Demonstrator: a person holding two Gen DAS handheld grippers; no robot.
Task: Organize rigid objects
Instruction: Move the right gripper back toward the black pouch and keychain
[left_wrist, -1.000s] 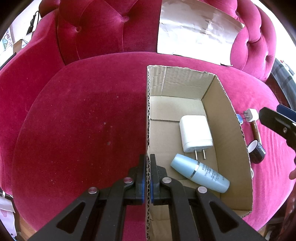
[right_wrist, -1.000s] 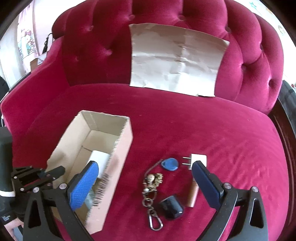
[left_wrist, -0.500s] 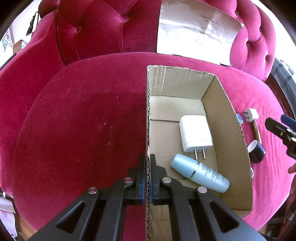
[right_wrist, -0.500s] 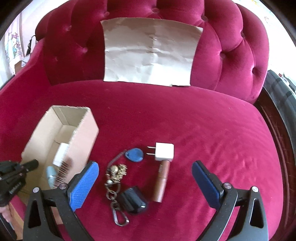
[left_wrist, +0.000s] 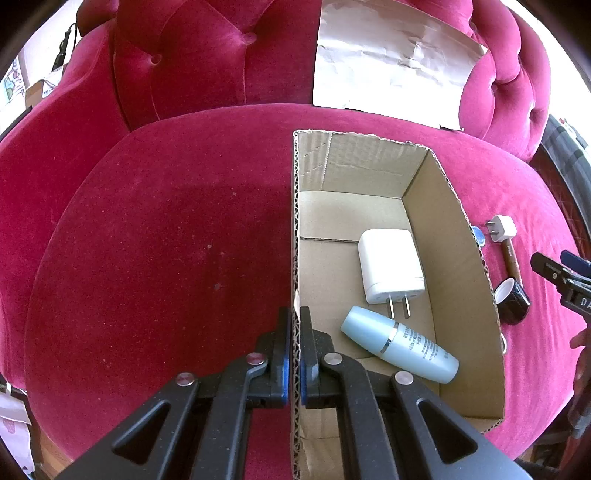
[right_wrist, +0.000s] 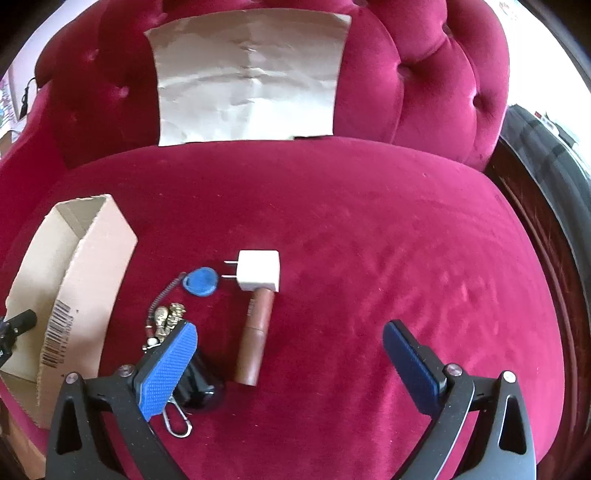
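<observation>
The left gripper (left_wrist: 294, 347) is clamped on the cardboard box (left_wrist: 476, 295) wall at lower centre. The right gripper (right_wrist: 288, 362) gapes wide above the brown tube (right_wrist: 255, 338), holding nothing. Red velvet sofa (right_wrist: 369, 240) underneath.

Red sofa (right_wrist: 369, 221) (velvet): box (right_wrist: 92, 266), plug (right_wrist: 258, 269)

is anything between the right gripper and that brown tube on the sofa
Nothing visible blocks it. The right gripper hangs open just above the brown tube, whose near end lies bare on the cushion between the jaws. The black jar and keychain crowd the left jaw; the small white plug touches the tube's far end.
</observation>
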